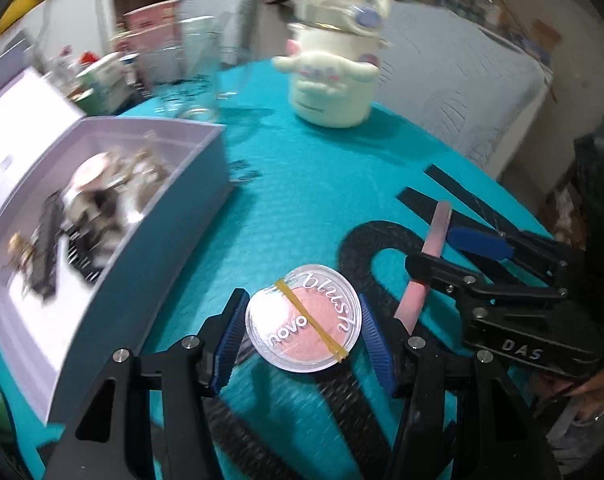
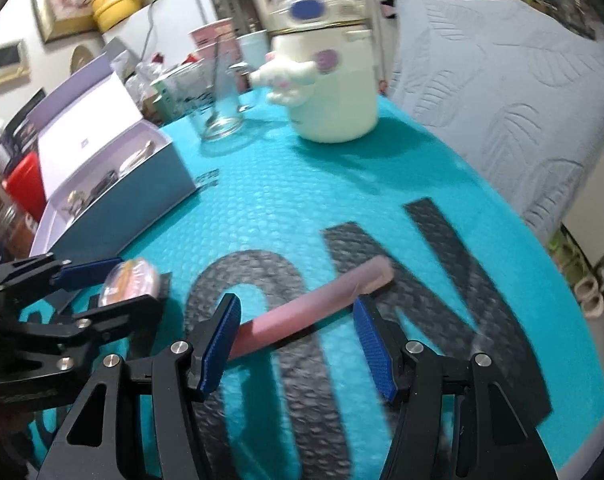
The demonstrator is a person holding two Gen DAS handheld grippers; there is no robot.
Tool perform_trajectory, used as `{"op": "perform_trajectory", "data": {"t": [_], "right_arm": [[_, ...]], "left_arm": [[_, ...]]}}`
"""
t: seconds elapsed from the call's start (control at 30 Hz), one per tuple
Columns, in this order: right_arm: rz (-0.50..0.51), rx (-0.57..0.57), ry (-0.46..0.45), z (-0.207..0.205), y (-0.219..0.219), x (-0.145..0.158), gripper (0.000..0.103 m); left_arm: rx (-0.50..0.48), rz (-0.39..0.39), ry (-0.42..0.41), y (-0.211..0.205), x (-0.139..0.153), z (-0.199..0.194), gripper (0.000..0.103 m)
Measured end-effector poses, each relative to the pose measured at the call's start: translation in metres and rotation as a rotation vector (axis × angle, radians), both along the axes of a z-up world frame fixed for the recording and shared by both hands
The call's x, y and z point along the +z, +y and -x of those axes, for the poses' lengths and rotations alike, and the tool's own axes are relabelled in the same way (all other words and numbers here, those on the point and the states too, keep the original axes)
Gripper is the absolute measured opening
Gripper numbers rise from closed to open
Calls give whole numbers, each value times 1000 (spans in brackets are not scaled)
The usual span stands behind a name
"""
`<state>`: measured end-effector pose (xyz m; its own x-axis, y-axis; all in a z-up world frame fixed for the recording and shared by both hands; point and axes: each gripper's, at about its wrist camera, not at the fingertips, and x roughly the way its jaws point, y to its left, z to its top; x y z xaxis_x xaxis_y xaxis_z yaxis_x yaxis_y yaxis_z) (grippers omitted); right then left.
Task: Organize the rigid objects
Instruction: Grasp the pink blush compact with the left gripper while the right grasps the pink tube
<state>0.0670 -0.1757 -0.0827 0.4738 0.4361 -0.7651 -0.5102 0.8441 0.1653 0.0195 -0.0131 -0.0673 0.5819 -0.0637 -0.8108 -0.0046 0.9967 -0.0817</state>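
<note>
A round clear blush compact [image 1: 304, 322] with pink powder and a yellow rubber band across it sits between the blue pads of my left gripper [image 1: 302, 340], which is shut on it just above the teal mat [image 1: 302, 200]. The right wrist view shows the same compact [image 2: 130, 282] held at the left. A thin pink stick [image 2: 302, 312] lies slanted on the mat across the gap of my right gripper [image 2: 296, 340], whose jaws stand apart over it, open. In the left wrist view the pink stick [image 1: 436, 232] passes the right gripper's fingertips.
An open lavender box [image 1: 162, 216] holding several small items stands at the left, its lid raised. A white character bottle [image 1: 334, 80] and a clear glass [image 1: 200, 68] stand at the far side of the mat. A grey padded surface [image 2: 502, 100] lies beyond the right edge.
</note>
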Motion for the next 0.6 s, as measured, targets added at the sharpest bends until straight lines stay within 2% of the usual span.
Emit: {"op": "perform_trajectory", "data": {"t": [0.07,0.13,0.3,0.37,0.43,0.53,0.6], "right_arm": [[1,46,-1,5,11,-1,56],[19,83,-10,11,21,-2,45],[95,88,-52,17,42,-3,44],[103,81,-62,18,45,-3,35],[112,89,-76,22,50,-3,23],[69,157,-50,31,55,-4,14],[41,194,-26,40,58,-4,13]], "left_arm": [[36,0,-21,8,3,13,55],[71,20,-30,17,4,25,55],[138,50,-46,31,1,48,55],[162,55,-52,36,-2,57,55],[180,68,-53,41,-5,65,55],[188,115,-41,46,-12,73,55],[200,130,-45,51,-14,82,55]]}}
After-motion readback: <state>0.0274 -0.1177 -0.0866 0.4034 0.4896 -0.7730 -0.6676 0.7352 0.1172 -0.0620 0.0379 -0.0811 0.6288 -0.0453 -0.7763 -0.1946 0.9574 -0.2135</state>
